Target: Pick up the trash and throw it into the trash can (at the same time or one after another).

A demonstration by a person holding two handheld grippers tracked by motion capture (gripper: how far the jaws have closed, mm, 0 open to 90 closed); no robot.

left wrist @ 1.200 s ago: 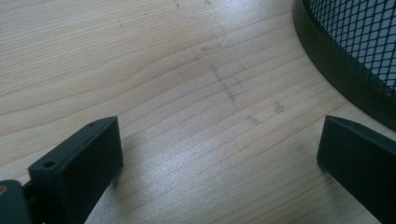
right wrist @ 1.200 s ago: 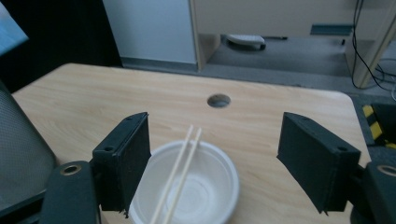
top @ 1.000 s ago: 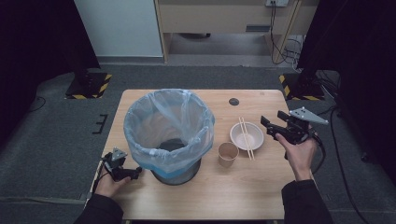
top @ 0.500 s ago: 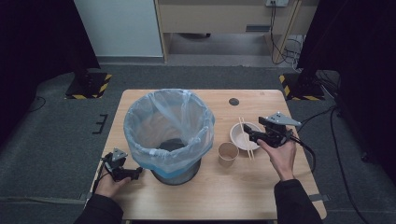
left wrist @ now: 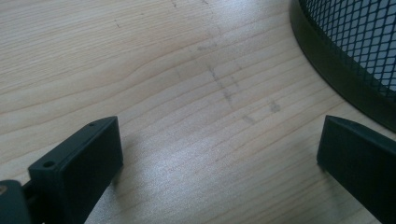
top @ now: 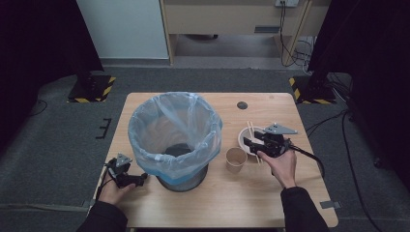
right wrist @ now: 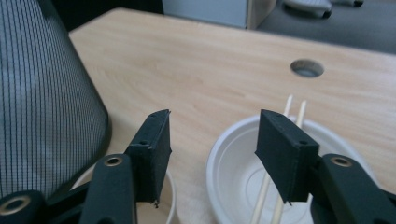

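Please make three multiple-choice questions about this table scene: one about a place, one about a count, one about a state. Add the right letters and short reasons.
1. Where do the chopsticks lie?
A. across the white bowl
B. inside the bin
C. in the paper cup

2. How many chopsticks are there?
A. one
B. two
C. four

3. How do the jaws of the right gripper stand?
A. apart, gripping nothing
B. shut on the cup
C. shut on the bowl

Answers: 1 A, the sticks cross the bowl's rim. 2 B, the right gripper view shows a pair. 3 A, a gap lies between the jaws.

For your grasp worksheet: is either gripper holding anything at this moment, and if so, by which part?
Nothing is held. The right gripper, whose jaws have just been closing, stands open over the white bowl and paper cup; the left gripper is open over bare table.
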